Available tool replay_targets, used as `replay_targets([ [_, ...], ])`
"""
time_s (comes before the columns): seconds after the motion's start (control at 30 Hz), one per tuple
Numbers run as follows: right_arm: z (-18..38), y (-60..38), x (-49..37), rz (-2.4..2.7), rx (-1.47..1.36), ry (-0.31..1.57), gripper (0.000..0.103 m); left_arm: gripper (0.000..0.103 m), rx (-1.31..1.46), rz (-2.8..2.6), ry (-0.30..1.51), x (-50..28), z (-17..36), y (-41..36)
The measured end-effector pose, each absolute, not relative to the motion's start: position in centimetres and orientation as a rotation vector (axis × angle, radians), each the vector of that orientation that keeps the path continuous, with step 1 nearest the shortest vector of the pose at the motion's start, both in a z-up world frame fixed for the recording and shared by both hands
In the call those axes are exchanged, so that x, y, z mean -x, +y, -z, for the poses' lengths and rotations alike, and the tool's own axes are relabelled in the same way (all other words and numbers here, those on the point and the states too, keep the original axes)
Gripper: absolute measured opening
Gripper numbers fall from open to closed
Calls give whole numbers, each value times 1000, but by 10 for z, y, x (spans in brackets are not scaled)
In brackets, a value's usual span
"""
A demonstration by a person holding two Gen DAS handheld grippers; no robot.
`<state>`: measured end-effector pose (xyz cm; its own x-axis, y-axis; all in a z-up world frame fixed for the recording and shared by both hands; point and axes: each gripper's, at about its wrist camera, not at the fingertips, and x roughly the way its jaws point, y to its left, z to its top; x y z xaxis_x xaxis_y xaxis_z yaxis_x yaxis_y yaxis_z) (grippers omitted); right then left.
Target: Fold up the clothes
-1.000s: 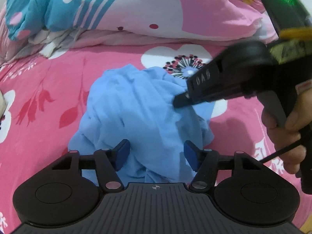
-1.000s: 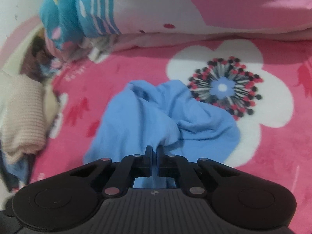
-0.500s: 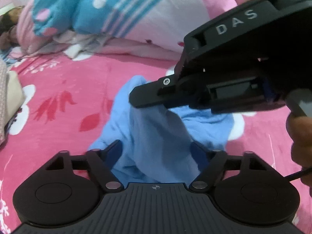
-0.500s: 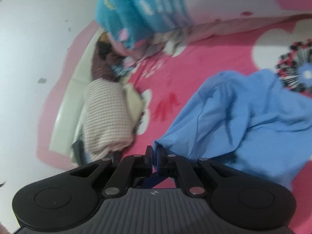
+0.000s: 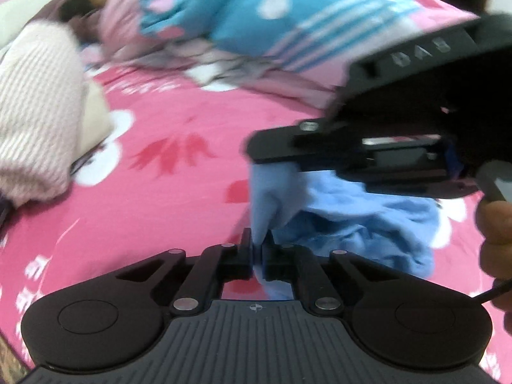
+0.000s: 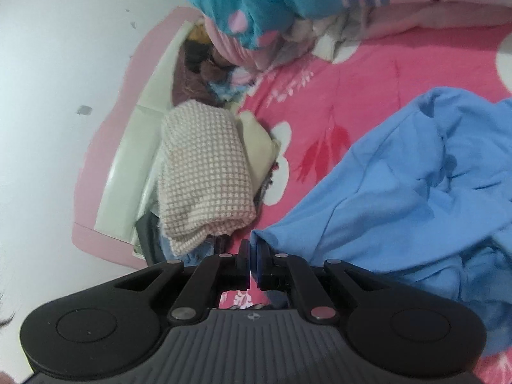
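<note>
Blue garment [image 6: 400, 185] edge in both grippers

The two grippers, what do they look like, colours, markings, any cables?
Both are matte black. The left gripper and right gripper have ribbed grey bases, round side housings, silver pivot screws and linkage arms to slim fingers; blue pads show on the right one. From the left wrist view, the right gripper's body carries pale "DAS" lettering and trails a thin black cable.
</note>
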<state>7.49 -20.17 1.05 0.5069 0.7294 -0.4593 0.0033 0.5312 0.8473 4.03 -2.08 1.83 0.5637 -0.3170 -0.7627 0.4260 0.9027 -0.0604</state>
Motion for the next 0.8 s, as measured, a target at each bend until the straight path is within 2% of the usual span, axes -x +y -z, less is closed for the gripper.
replay_targets([
  [0.13, -8, -205, -89, -440, -914, 1000, 7, 3, -137, 372, 869, -59, -13, 2],
  [0.27, -13, -230, -83, -330, -927, 974, 24, 3, -127, 328, 884, -76, -8, 21],
  [0.3, -14, -237, -80, -299, -923, 965, 26, 3, -121, 317, 892, -79, -7, 25],
  [0.63, 8, -258, -32, -62, -848, 1078, 27, 3, -104, 162, 1002, -118, 13, 64],
  [0.8, 19, -260, -15, 55, -857, 1110, 27, 14, -65, 173, 1065, -126, 18, 77],
])
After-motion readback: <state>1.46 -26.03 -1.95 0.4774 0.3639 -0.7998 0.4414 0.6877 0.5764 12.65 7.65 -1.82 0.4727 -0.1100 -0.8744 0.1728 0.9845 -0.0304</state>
